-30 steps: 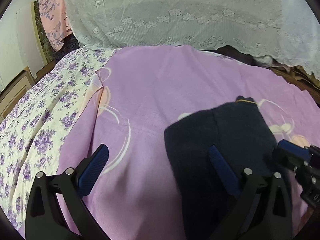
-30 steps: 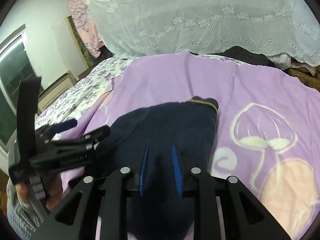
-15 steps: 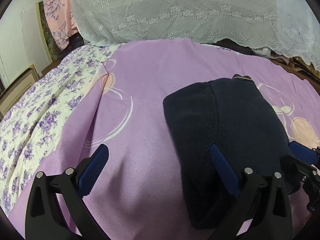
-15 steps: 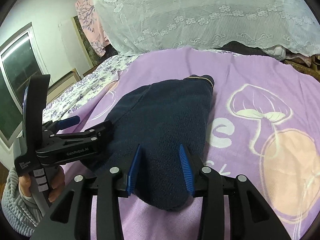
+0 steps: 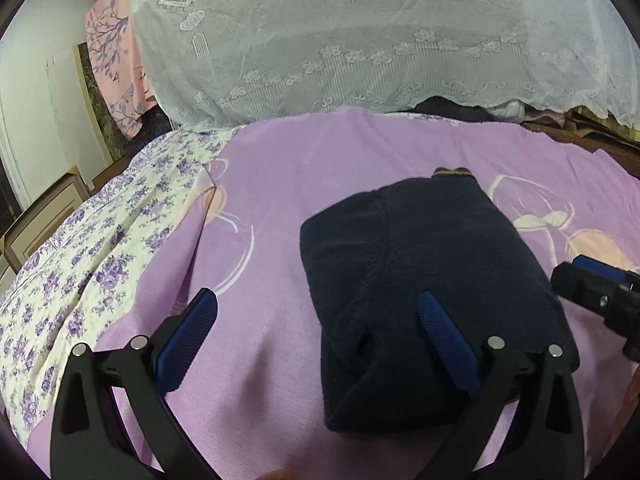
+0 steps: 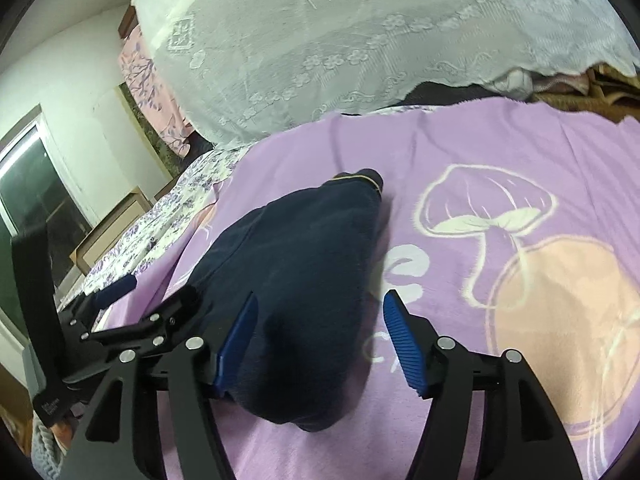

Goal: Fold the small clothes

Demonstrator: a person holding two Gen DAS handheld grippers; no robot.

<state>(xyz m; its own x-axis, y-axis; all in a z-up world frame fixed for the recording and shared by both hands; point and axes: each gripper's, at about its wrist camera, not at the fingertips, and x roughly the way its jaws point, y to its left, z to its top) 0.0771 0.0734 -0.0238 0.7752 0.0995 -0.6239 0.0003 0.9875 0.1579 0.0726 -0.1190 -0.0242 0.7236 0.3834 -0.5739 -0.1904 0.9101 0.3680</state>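
Note:
A folded navy knit garment [image 5: 424,280] lies on the purple mushroom-print blanket [image 5: 304,168]; it also shows in the right wrist view [image 6: 304,272], with a yellow-trimmed cuff at its far end. My left gripper [image 5: 316,304] is open and empty, raised above the blanket, its right finger over the garment's near part. My right gripper [image 6: 320,312] is open and empty just above the garment's near right edge. The right gripper's tip shows at the right edge of the left wrist view [image 5: 596,284]. The left gripper's body shows at the left in the right wrist view [image 6: 132,320].
A white lace cover [image 5: 360,40] over a pile rises behind the blanket. A purple-flowered sheet [image 5: 80,248] lies to the left. A pink flowered cloth [image 5: 116,60] hangs at the back left. A window [image 6: 36,200] and a wooden box [image 6: 112,232] are at the left.
My right gripper has opened wide and let go of the garment, which now rests folded on the blanket. Both grippers have drawn back and risen a little.

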